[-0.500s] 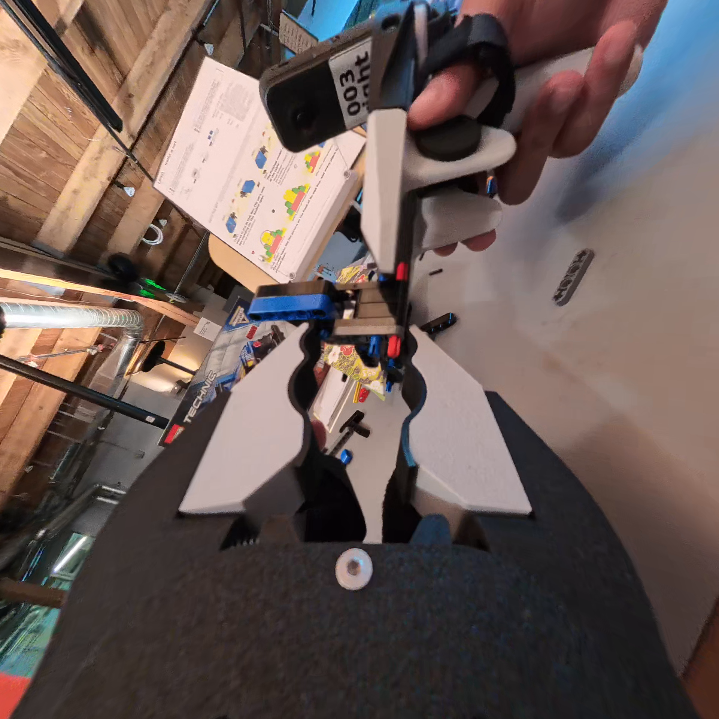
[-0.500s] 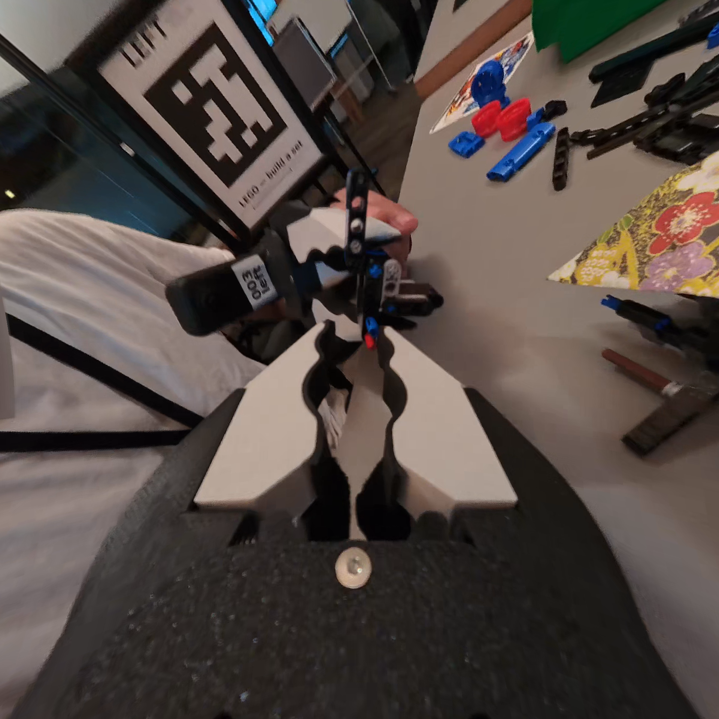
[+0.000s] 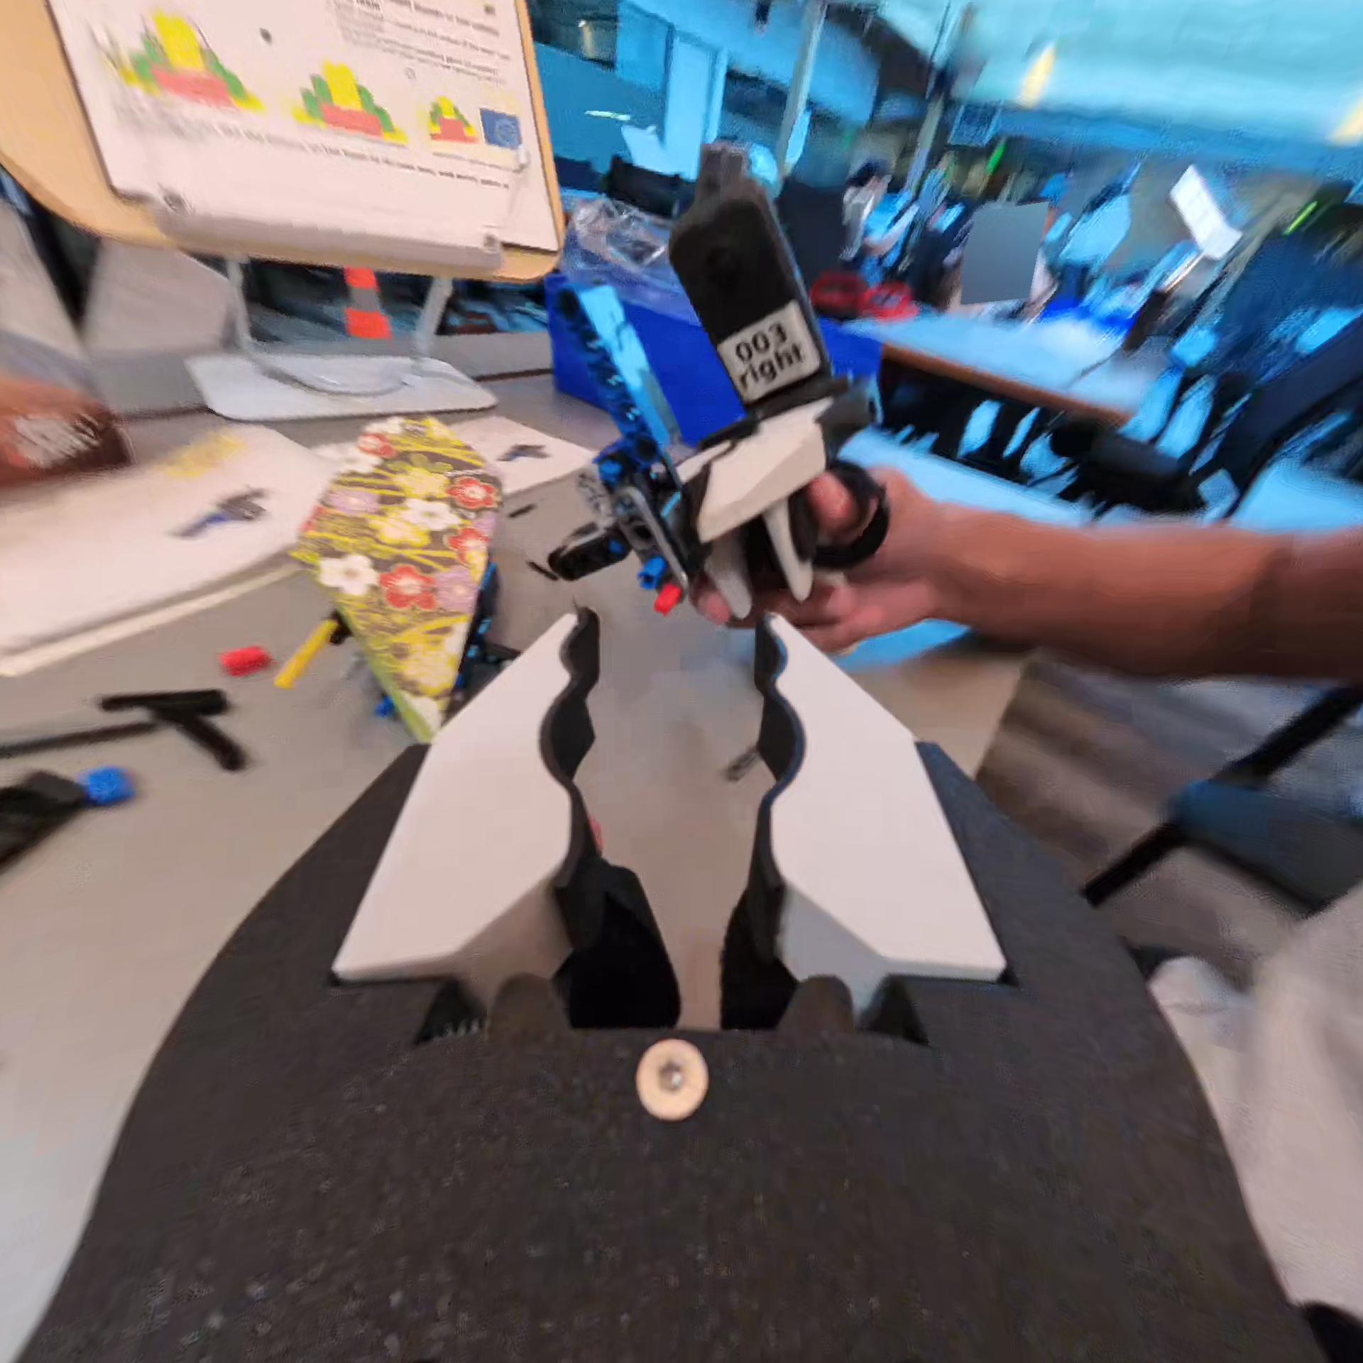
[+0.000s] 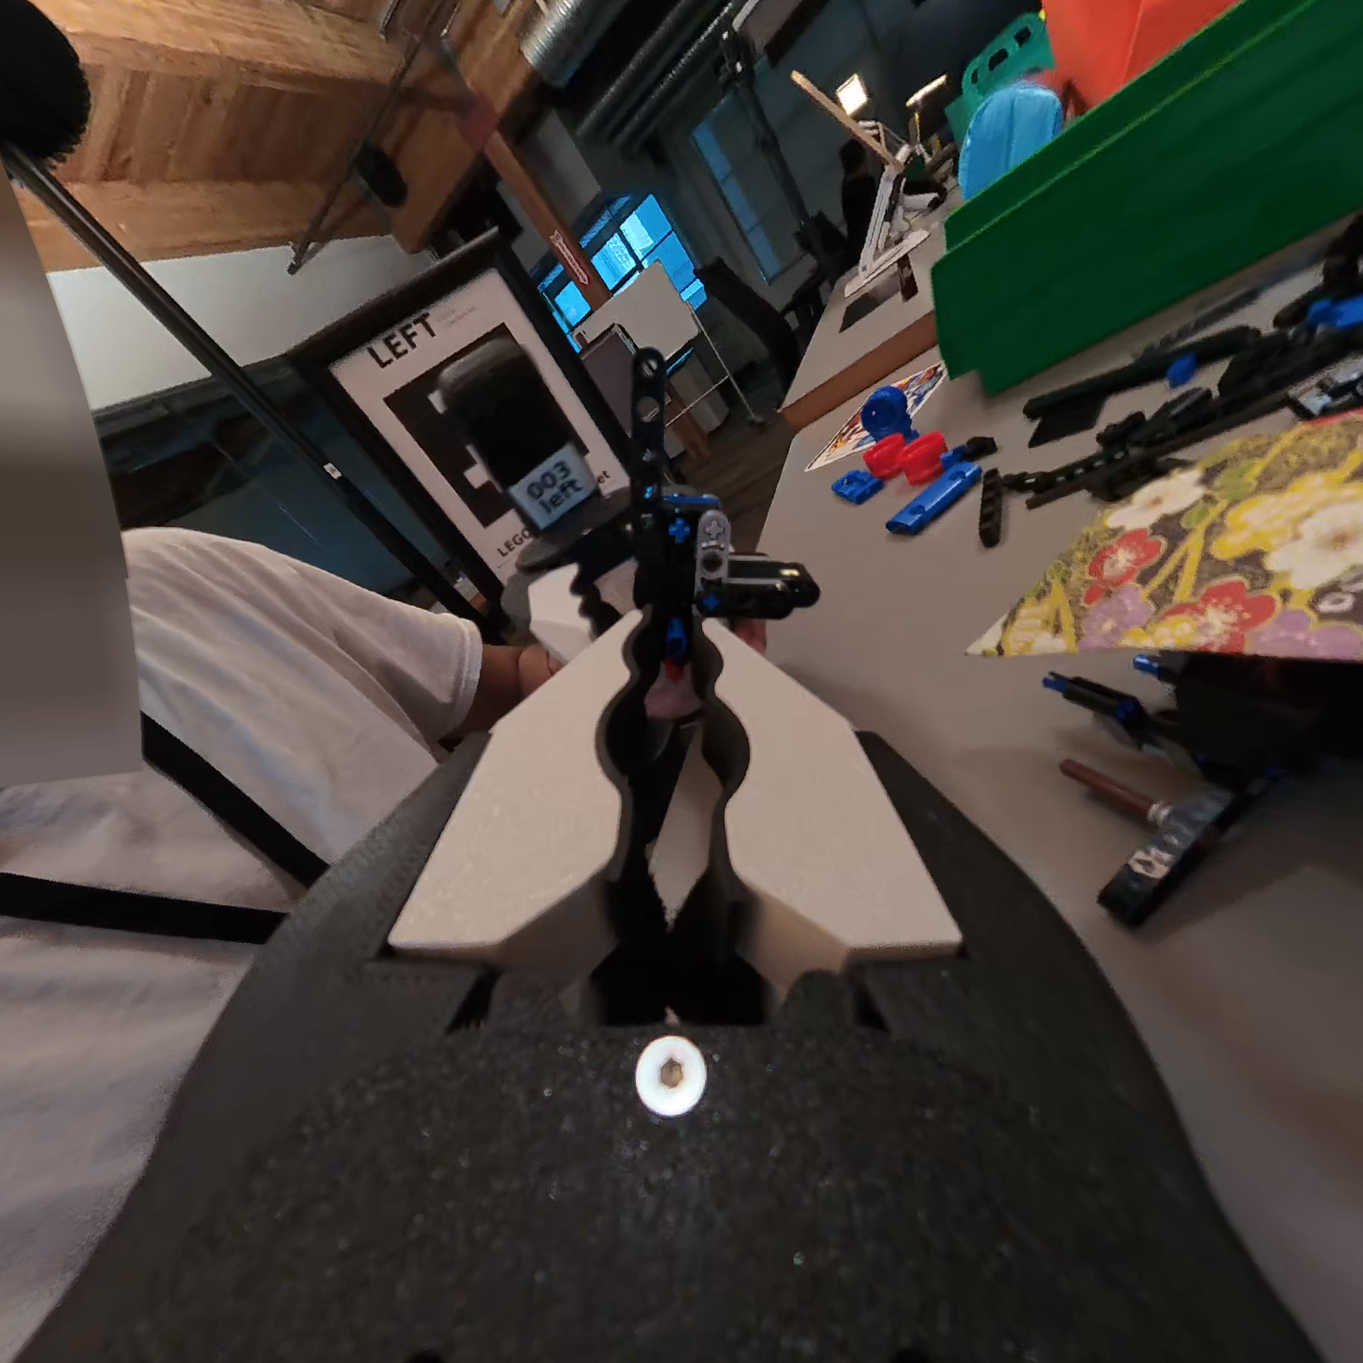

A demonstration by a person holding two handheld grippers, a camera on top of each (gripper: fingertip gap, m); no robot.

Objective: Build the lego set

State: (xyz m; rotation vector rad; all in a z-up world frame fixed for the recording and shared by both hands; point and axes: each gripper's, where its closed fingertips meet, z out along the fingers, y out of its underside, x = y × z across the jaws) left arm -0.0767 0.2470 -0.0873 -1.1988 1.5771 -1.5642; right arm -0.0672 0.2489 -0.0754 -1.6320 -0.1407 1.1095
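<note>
Left tongs: mine, spread wide with nothing between them, over the grey table.
Right tongs: mine, pinched narrow on the black-and-blue lego assembly, lifted above the table just ahead of my left tongs.
Assembly: a thin black beam stands up from it; a black arm juts to its right.
Beyond, right of right tongs: floral paper, then loose blue and red pieces.
Farthest: instruction sheet on a stand.

White printed labels mark both camera bodies; framed sign behind.
</note>
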